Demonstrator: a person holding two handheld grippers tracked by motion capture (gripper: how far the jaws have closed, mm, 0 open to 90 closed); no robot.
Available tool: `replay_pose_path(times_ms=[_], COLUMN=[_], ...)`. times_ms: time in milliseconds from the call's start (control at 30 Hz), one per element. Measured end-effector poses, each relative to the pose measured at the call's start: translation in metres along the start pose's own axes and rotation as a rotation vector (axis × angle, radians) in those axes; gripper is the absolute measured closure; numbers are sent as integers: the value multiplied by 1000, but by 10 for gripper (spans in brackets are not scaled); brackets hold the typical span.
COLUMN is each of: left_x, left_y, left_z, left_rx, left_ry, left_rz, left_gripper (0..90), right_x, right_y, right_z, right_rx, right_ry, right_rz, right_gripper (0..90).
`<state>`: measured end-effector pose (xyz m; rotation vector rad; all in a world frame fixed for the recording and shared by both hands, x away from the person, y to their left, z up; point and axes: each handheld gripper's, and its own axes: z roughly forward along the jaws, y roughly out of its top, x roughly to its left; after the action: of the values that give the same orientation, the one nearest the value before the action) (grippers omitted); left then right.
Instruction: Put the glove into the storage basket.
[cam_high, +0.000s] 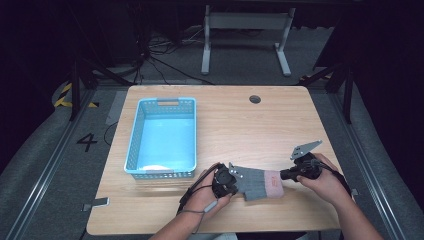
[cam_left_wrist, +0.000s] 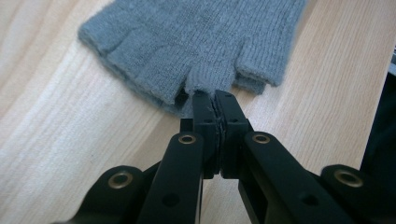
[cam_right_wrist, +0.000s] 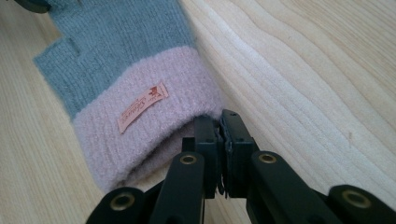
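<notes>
Now, grey glove (cam_high: 257, 183) flat on table (cam_high: 235, 125), left claw (cam_high: 235, 181) pinching finger end, right claw (cam_high: 282, 176) pinching pink cuff (cam_right_wrist: 140, 126)

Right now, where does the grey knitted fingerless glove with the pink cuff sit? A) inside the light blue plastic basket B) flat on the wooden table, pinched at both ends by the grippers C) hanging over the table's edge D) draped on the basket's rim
B: the grey knitted fingerless glove lies on the wooden table, with the left gripper shut on its finger end and the right gripper on its pink cuff; the light blue plastic basket stands apart.

The label (cam_right_wrist: 142, 107) on the glove's (cam_right_wrist: 121, 70) pink cuff carries lettering too small to read (script).
</notes>
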<state>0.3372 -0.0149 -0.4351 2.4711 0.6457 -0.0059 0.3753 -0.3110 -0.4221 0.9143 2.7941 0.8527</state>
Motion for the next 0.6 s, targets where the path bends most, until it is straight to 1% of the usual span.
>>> replay_pose_path(times_ms=[67,100,167,233,267,300,400,433,533,600], left_x=[0,1,1,1,1,2,2,3,4,4], left_y=[0,0,-1,-2,-2,-3,-5,-5,-5,-5], left_z=[1,1,2,2,2,2,-1,-3,-5,-6], left_rx=[5,9,1,5,5,5,0,-4,-24,-23], left_ry=[4,-2,-7,-9,-9,6,13,11,-16,-11], left_rz=[-9,-14,-26,-32,-32,-36,-45,-40,-34,-34], left_gripper=[886,885,881,871,861,834,759,740,682,665], right_x=[0,0,-1,-2,-2,-3,-4,-4,-5,-5], right_y=[0,-1,-1,-2,-2,-4,-6,-7,-10,-11], right_z=[1,1,1,1,1,1,-2,-3,-6,-7], right_rx=[3,2,3,5,5,8,12,11,6,12], right_ry=[-1,1,-3,-9,-9,-13,-22,-25,-32,-40], right_rz=[1,5,9,3,3,2,5,8,14,23], right_gripper=[864,860,840,811,811,798,785,778,773,762])
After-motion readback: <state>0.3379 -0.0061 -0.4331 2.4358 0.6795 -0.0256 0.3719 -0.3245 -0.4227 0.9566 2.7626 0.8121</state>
